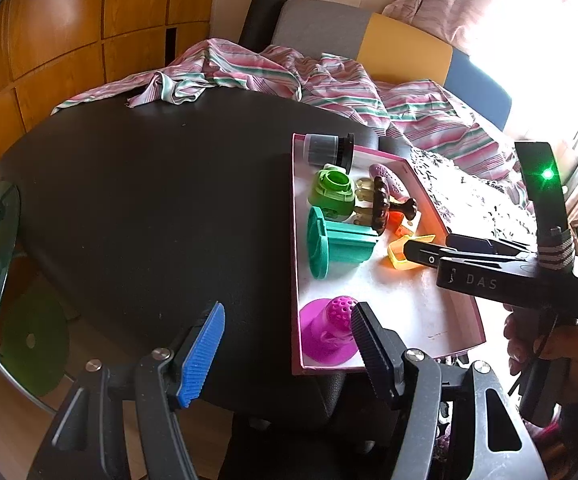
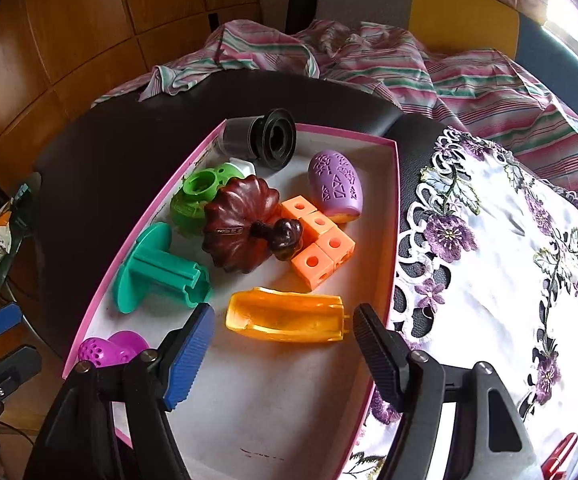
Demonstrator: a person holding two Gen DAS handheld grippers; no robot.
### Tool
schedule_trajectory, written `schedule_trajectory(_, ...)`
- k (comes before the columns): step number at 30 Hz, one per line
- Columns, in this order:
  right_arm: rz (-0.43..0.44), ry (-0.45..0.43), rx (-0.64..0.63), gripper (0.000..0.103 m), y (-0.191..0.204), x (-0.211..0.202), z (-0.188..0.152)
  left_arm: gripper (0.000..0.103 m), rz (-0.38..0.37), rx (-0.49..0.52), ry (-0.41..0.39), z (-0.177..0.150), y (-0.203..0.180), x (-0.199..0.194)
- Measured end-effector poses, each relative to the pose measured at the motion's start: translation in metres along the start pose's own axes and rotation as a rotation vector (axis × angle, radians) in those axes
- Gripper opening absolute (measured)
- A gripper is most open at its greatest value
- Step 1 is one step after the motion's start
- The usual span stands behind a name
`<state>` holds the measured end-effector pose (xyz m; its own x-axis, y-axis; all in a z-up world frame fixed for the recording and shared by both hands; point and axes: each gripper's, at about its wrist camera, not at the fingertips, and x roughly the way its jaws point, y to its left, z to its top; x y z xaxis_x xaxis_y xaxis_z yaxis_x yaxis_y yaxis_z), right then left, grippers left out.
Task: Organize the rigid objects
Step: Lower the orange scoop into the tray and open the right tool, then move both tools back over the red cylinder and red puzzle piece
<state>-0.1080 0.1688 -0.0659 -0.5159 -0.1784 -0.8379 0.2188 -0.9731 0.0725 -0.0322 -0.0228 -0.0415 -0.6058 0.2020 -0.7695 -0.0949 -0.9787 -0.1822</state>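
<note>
So the shallow pink-rimmed cardboard box lid (image 2: 393, 216) with the white inside sat on the dark round table (image 1: 149, 184), and pretty much all the hard plastic bits were piled in it. Back corner had a black ribbed cup-shaped filter thing (image 2: 263, 138) lying on its side, mouth facing the right wrist camera. Next to it was a lime green chunky plastic piece with a round hole on top (image 2: 197, 198), and leaning against that a glossy dark brown scalloped lid with a knob (image 2: 245, 226), tipped over. A lilac egg-shaped piece with cut-out patterns (image 2: 335, 188) lay toward the far right wall, with a bunch of orange cubes with holes (image 2: 317, 240) stuck together just beside the brown knob. A teal spool-like piece with a wide flange (image 2: 157, 272) lay on its side near the left wall, a translucent orange scoop-shaped shell (image 2: 285, 314) sat in the middle, and a magenta perforated knob on a flared base (image 1: 329, 332) was in the near left corner. The right gripper (image 2: 281, 324) hovered just above the orange scoop, fingers spread with nothing between them. The left gripper (image 1: 289, 324) was over the table edge by the magenta piece, also spread wide and empty. A white cloth with purple embroidered flowers (image 2: 509, 240) lay right of the box.
</note>
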Motion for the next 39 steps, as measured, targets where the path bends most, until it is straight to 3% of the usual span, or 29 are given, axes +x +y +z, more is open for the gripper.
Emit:
schedule_trajectory(10,0.012,-0.058,0.013,0.073,-0.005,-0.028,-0.007,0.067,-0.003,0.021,-0.001,0.000,-0.007,-0.001)
schedule_trajectory(18,-0.007,-0.094,0.060,0.073,-0.035,-0.054,-0.015,0.067,-0.005,0.058,-0.004,0.003,-0.019,-0.003)
schedule_trajectory(30,-0.157,-0.085,0.229,0.073,-0.138,-0.092,-0.054,0.067,-0.048,0.128,-0.008,0.009,-0.053,-0.002)
schedule_trajectory(39,-0.329,-0.123,0.491,0.073,-0.237,-0.134,-0.103,0.067,-0.143,0.218,-0.011,0.017,-0.098,-0.001)
